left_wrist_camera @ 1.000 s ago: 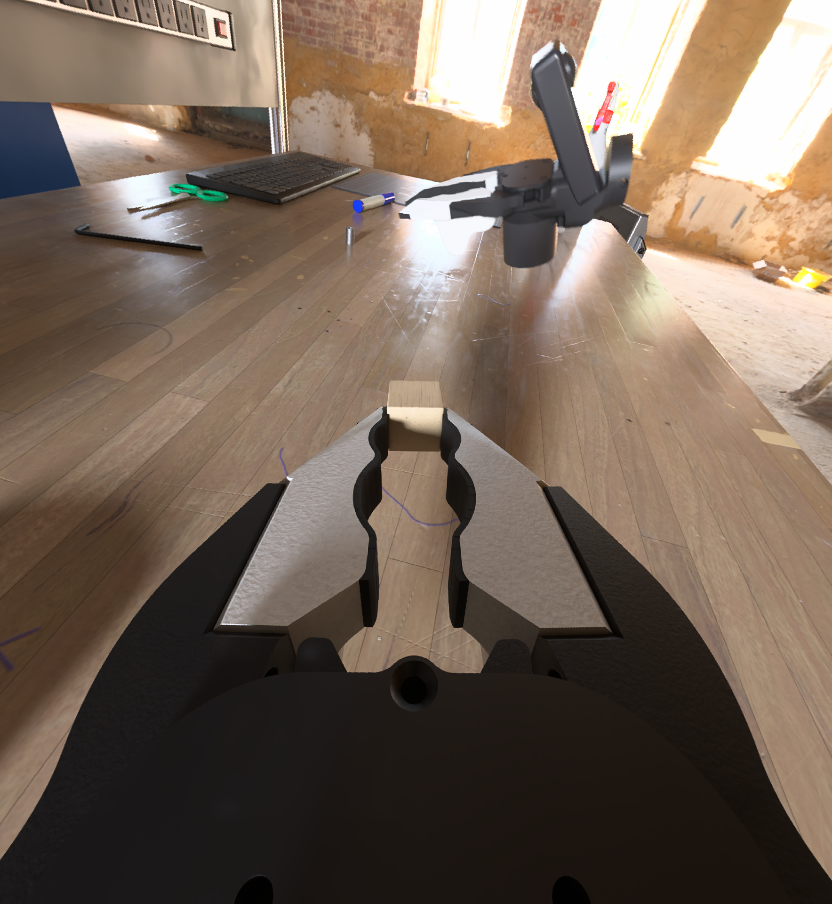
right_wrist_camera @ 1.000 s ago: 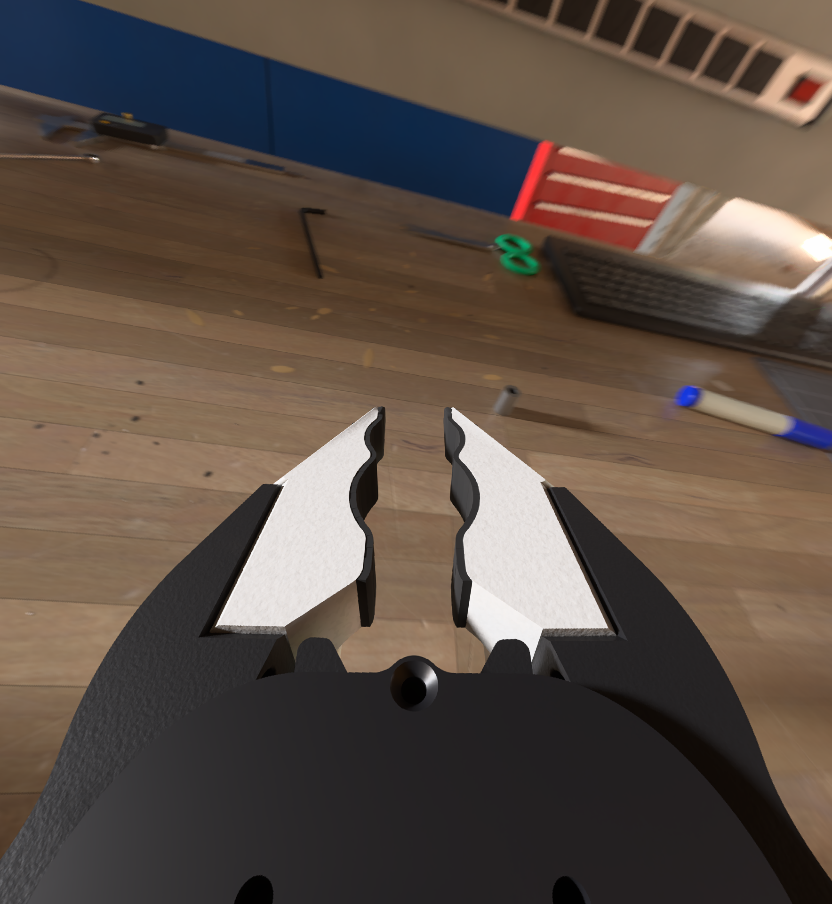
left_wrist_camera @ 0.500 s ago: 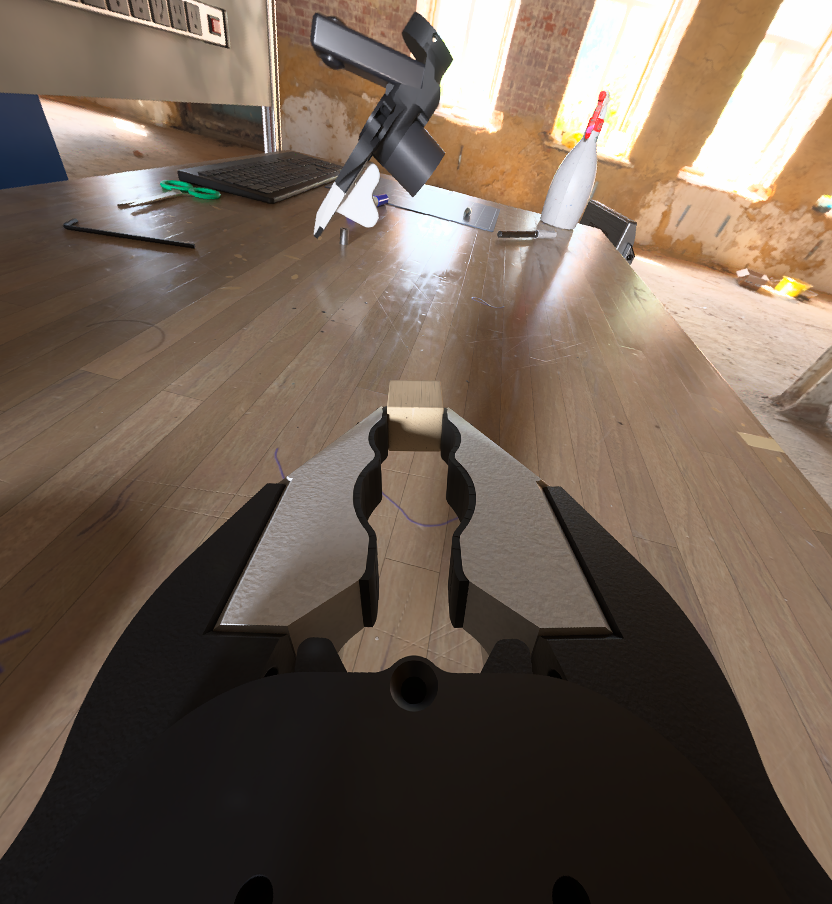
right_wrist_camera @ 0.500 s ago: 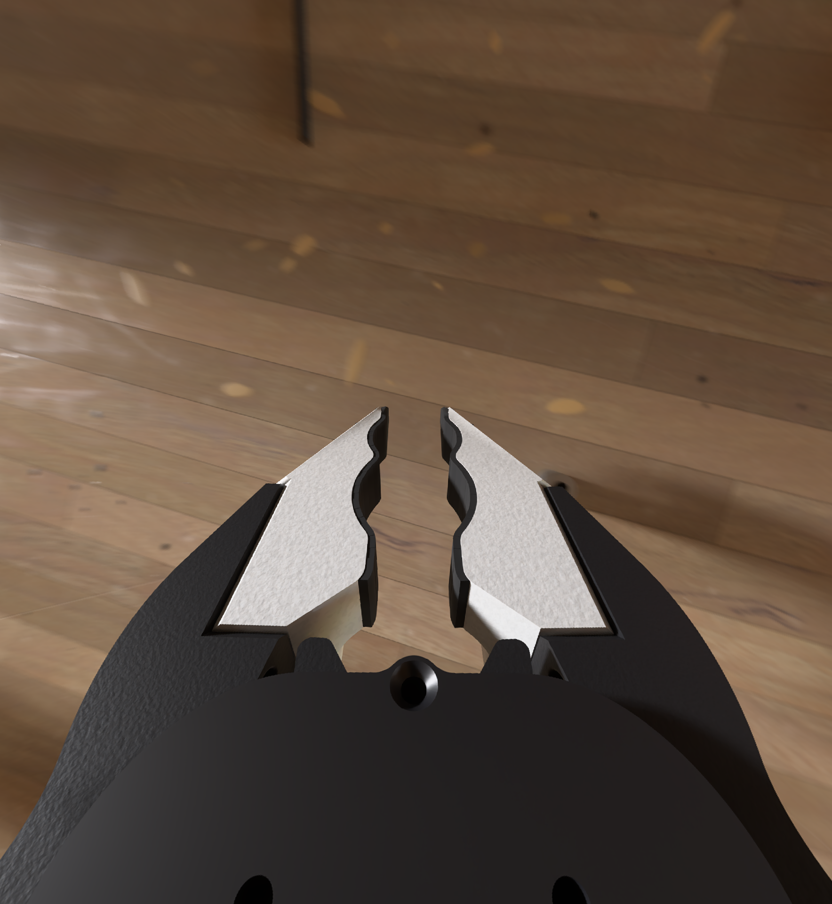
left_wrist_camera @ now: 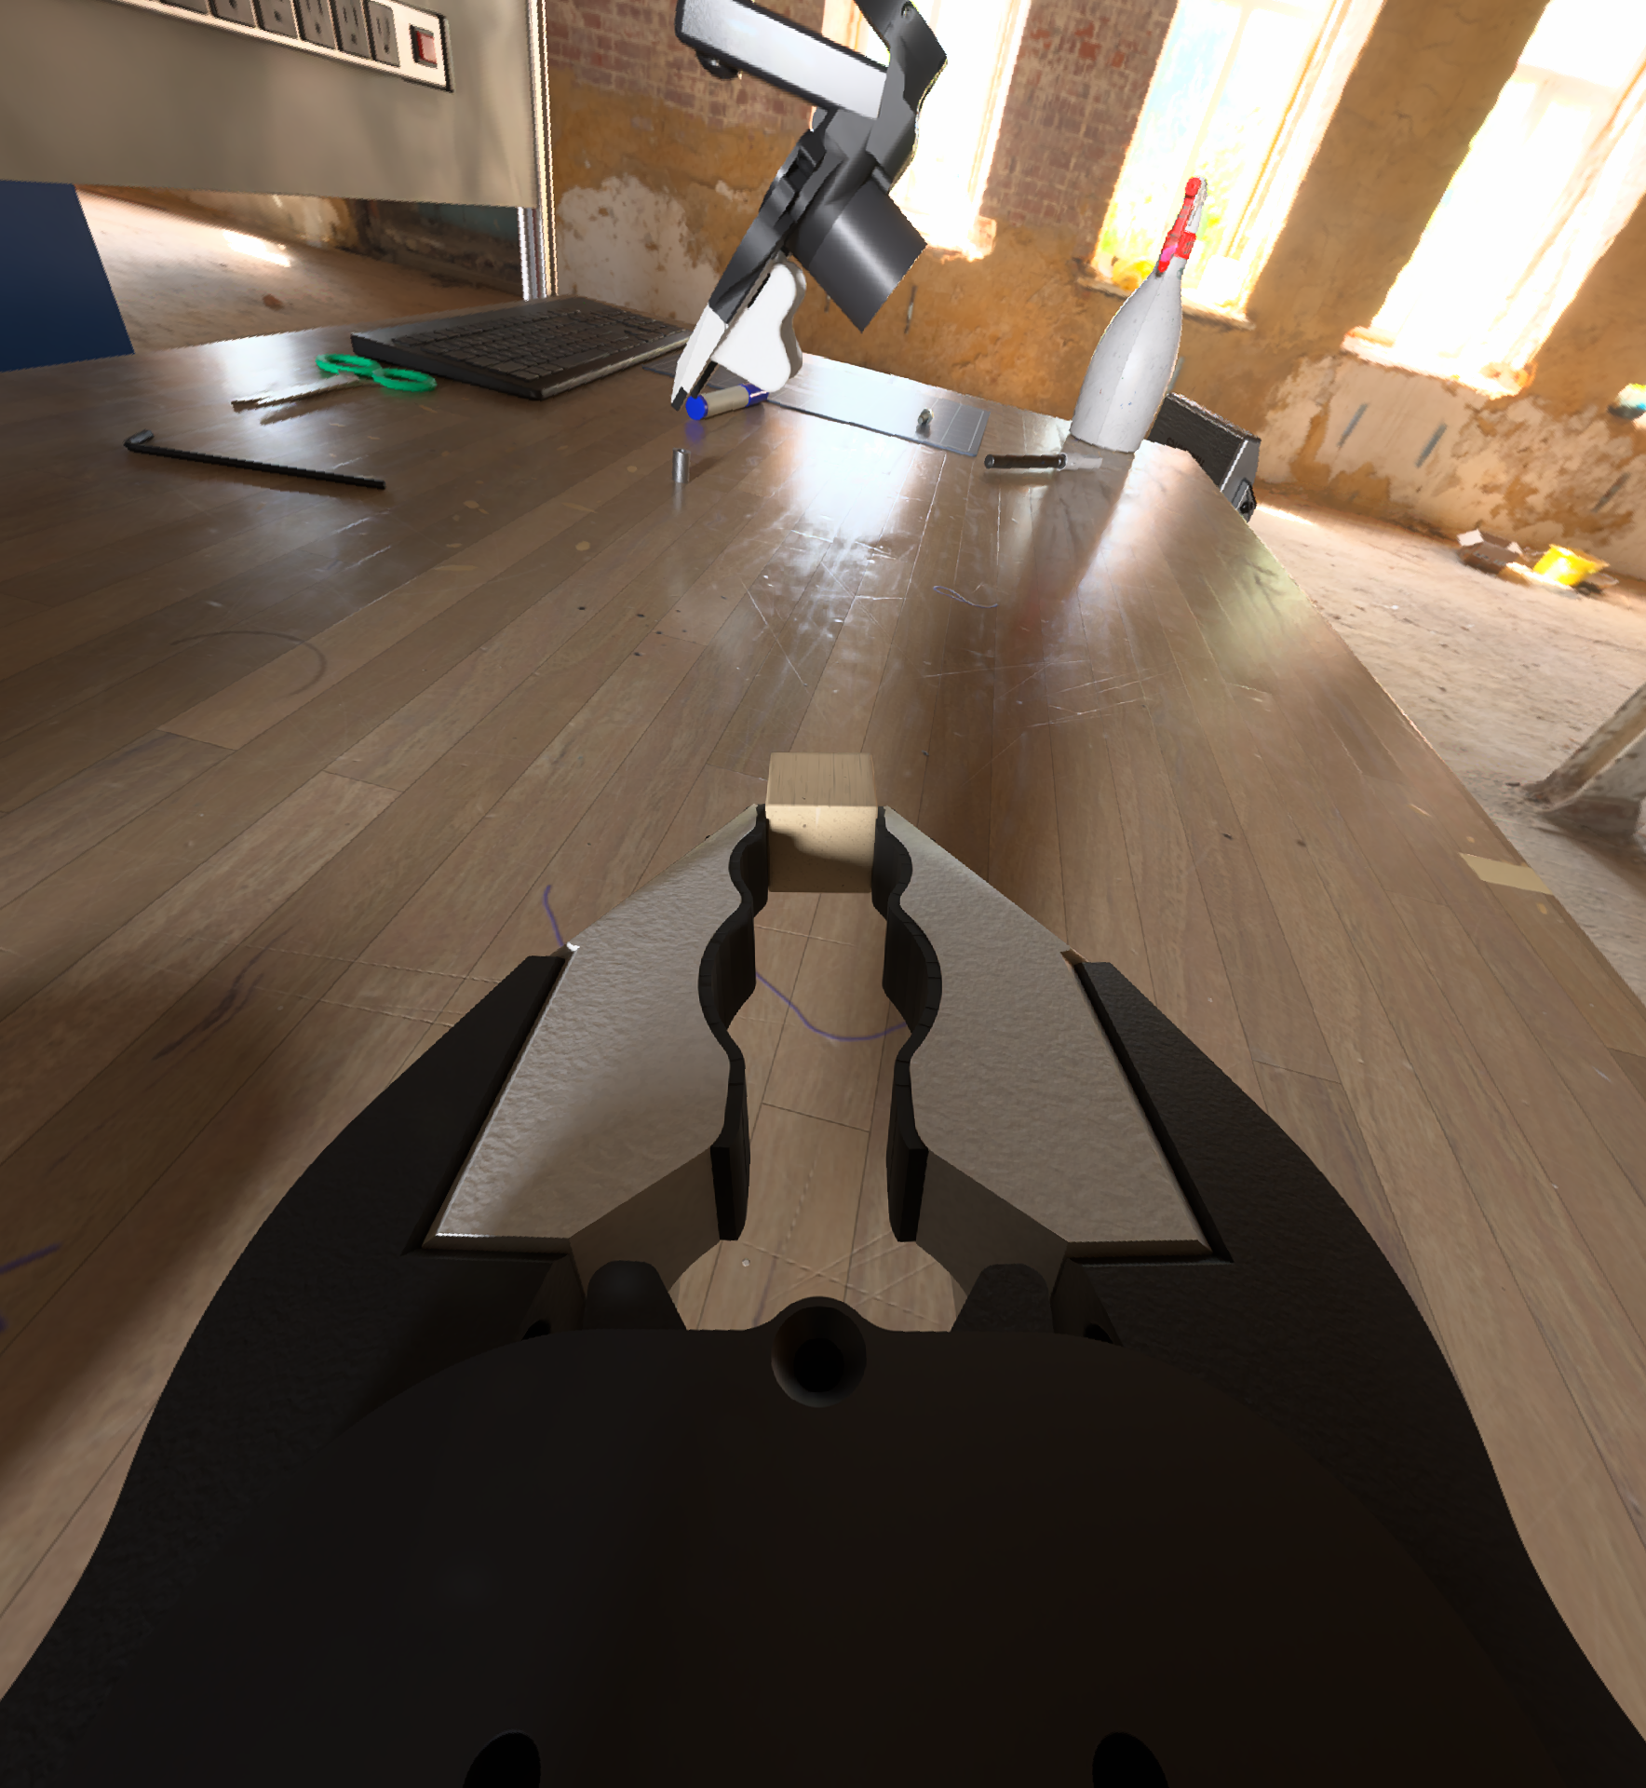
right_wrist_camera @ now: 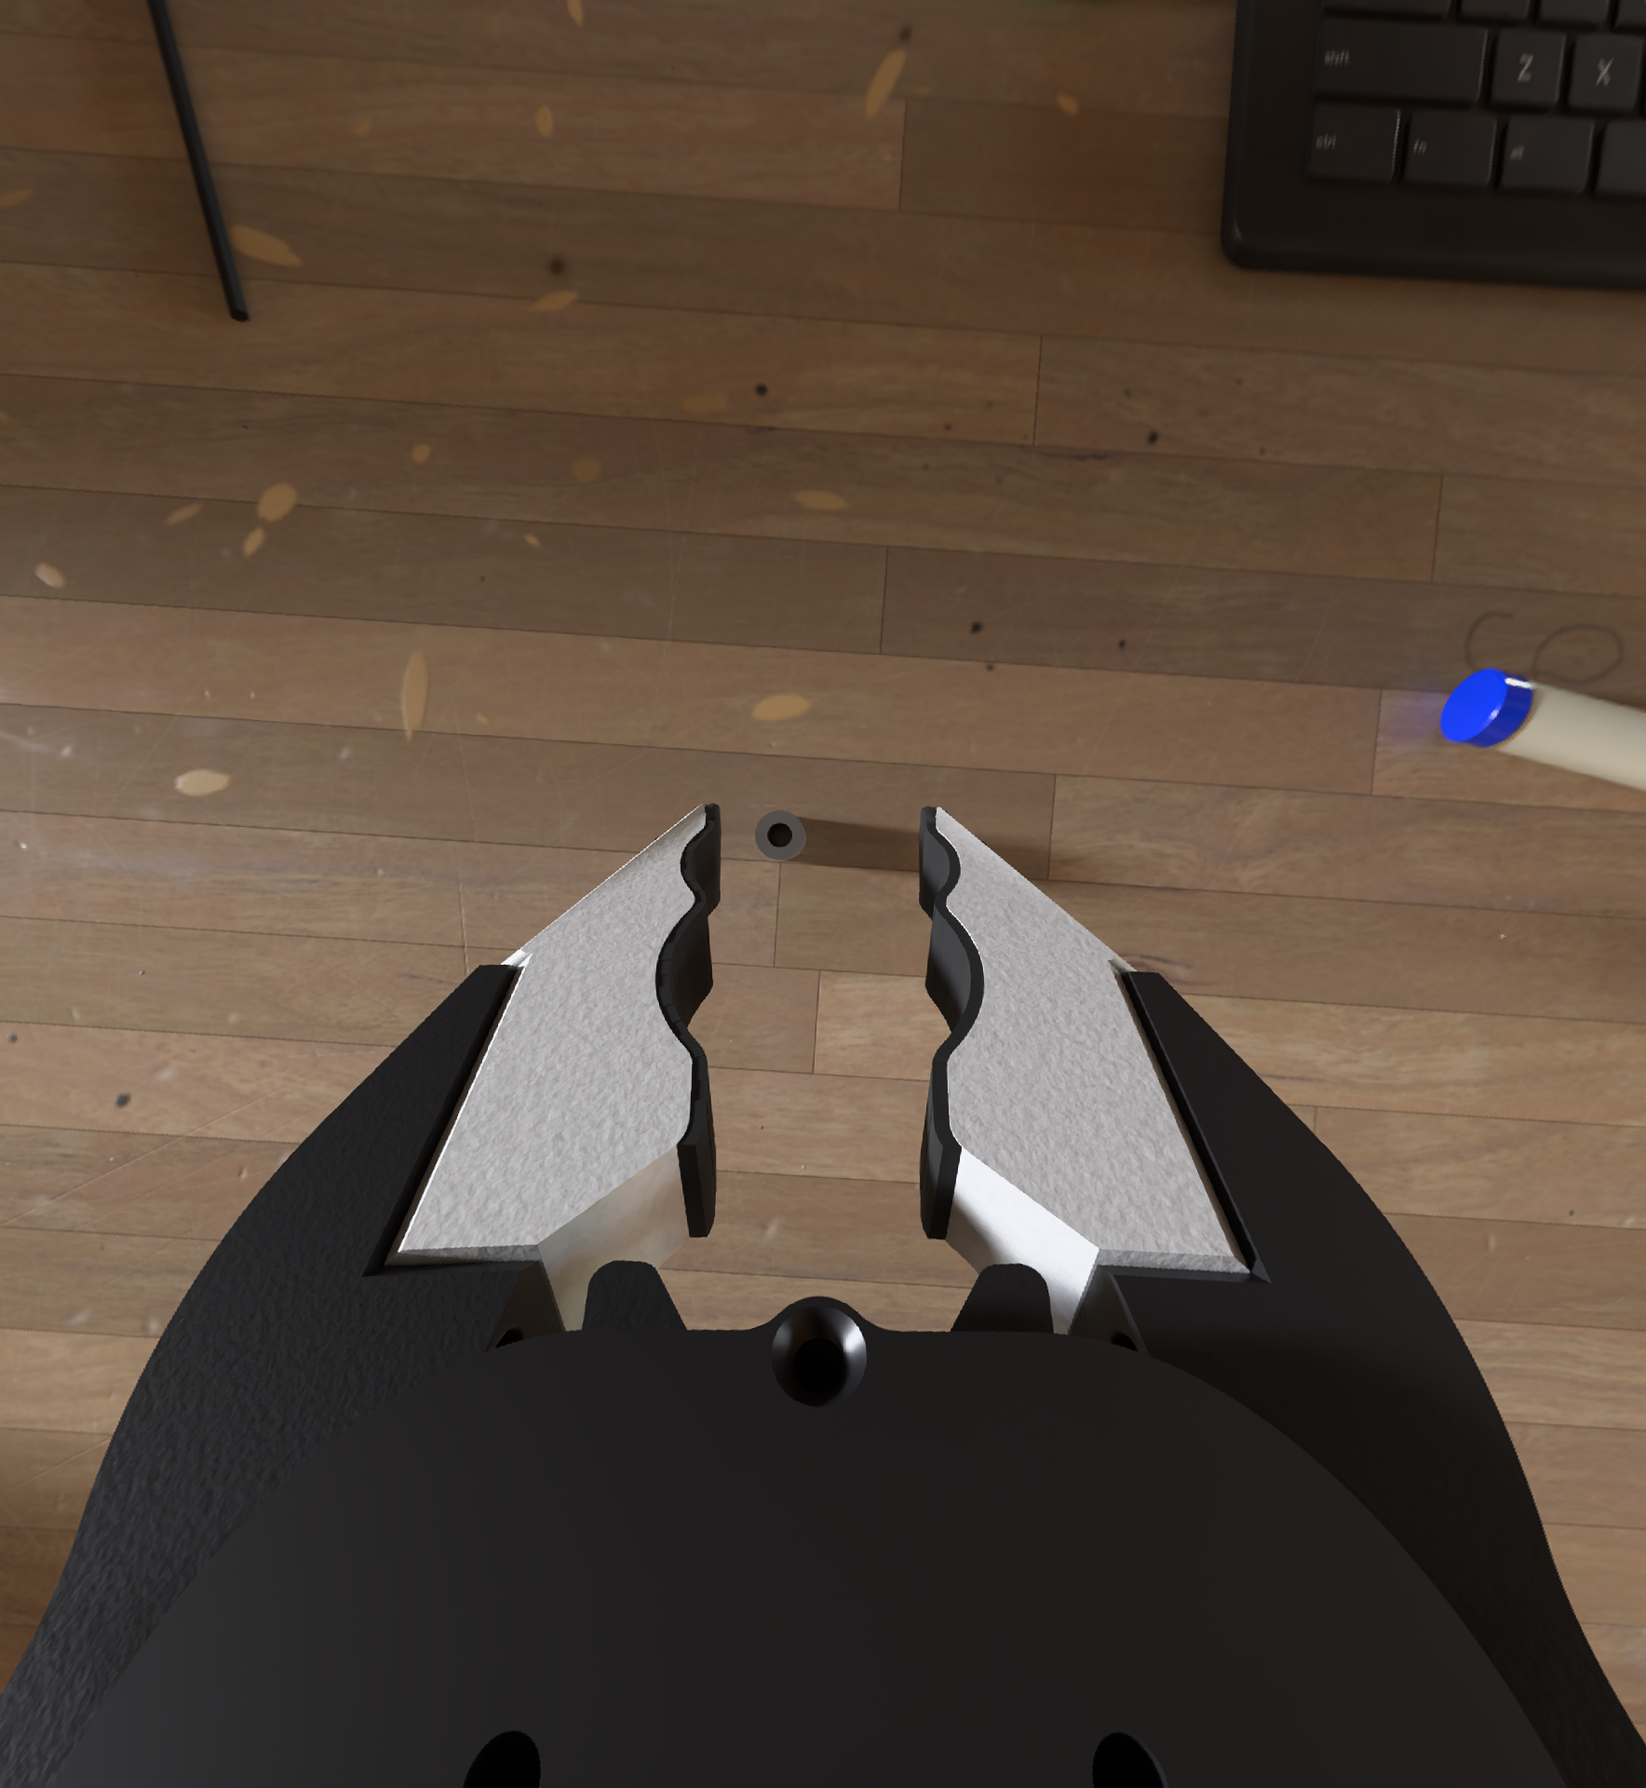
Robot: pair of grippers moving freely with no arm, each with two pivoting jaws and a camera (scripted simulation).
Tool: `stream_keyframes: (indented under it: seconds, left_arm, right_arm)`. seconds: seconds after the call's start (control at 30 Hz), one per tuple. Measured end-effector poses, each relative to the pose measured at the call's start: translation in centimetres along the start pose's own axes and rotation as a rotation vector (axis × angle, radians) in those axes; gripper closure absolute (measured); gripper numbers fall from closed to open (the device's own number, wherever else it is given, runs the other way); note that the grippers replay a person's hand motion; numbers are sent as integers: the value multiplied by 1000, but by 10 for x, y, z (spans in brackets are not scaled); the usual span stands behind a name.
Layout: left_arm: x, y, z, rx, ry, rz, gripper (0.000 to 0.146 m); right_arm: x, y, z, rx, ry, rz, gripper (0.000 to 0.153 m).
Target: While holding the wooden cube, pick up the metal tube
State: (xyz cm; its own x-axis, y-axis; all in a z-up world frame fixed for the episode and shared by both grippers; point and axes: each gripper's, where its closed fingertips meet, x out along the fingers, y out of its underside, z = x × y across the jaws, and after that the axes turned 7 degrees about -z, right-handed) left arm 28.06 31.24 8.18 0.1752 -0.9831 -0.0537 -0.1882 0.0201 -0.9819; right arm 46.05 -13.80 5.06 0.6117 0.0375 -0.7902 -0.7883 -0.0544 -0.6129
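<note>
Left gripper (left_wrist_camera: 819, 832): my near tool, black body with pale textured fingers; its jaws pinch the small pale wooden cube (left_wrist_camera: 819, 822) at the fingertips, above the brown plank wooden tabletop (left_wrist_camera: 413, 735).

Right gripper (right_wrist_camera: 817, 834): pointed steeply down at the tabletop; jaws spread, nothing between the pads. In the left wrist view I see it far ahead, above the table (left_wrist_camera: 693, 382).

Short grey metal tube (right_wrist_camera: 779, 835): stands upright on the planks, seen end-on as a ring with a dark bore; it lies between my right fingertips, nearer the left one, touching neither as far as I can tell. From the left wrist view it stands far off (left_wrist_camera: 681, 465), below the right gripper.

Cream marker with blue cap (right_wrist_camera: 1574, 735): lies on the table, right of the tube, well apart.

Black keyboard (right_wrist_camera: 1477, 145): far right corner.

Black hex key (left_wrist_camera: 248, 462): far left on the table.

Green-handled scissors (left_wrist_camera: 355, 375): beyond the hex key, beside the keyboard.

White spray bottle with red trigger (left_wrist_camera: 1138, 358): upright at the far right edge.
</note>
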Motion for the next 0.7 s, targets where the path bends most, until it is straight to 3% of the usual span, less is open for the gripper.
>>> stream_keyframes:
  seconds: [0.27,0.4,0.47,0.57,0.7]
  left_arm:
    - [0,0,0,1,0,-3,126]
    - [0,0,0,-3,2,-3,126]
    - [0,-1,0,-3,4,-5,126]
    - [-1,-1,0,-4,6,-6,126]
    - [-1,-1,-1,-4,7,-6,126]
  right_arm:
    - [23,22,5,-2,14,92,109]
    - [30,27,10,9,-23,106,128]
    - [29,27,9,-2,-26,105,141]
    - [21,23,9,6,-48,77,141]
    - [-1,13,22,56,-176,28,141]
